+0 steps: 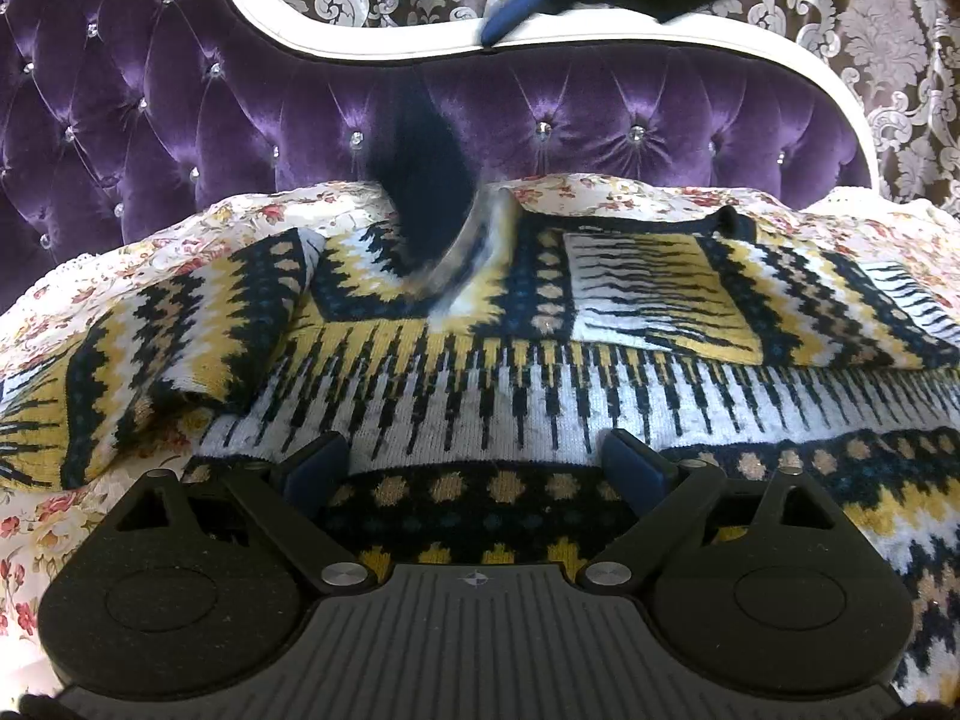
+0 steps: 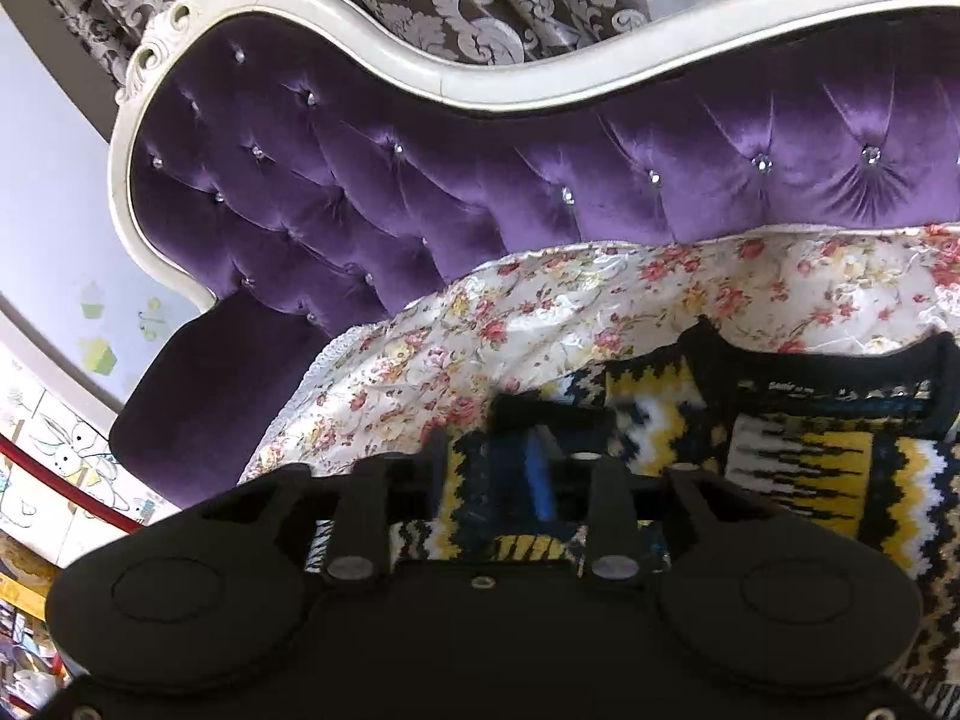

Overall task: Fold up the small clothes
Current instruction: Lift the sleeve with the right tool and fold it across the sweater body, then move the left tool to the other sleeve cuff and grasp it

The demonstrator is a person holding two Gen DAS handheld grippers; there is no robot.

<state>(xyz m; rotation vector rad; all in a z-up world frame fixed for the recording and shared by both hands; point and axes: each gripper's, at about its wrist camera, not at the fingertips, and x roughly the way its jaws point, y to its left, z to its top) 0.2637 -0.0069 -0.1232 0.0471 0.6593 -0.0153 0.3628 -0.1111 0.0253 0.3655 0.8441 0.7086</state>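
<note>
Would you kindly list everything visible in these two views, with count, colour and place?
Patterned knitted sweater: one, navy, yellow and white, spread on the bedspread.
Floral bedspread: one, white with red flowers, under the sweater.
Tufted velvet headboard: one, purple, white frame, behind the bed.
Damask curtain: one, brown and silver, behind the headboard.
Left gripper: one, black, open over the sweater's hem.
Right gripper: one, black, blue pads, blurred over the sweater.

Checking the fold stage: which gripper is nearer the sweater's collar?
Right. The right gripper hovers beside the collar, over the upper part of the sweater. The left gripper sits at the opposite, lower end, far from the collar.
</note>
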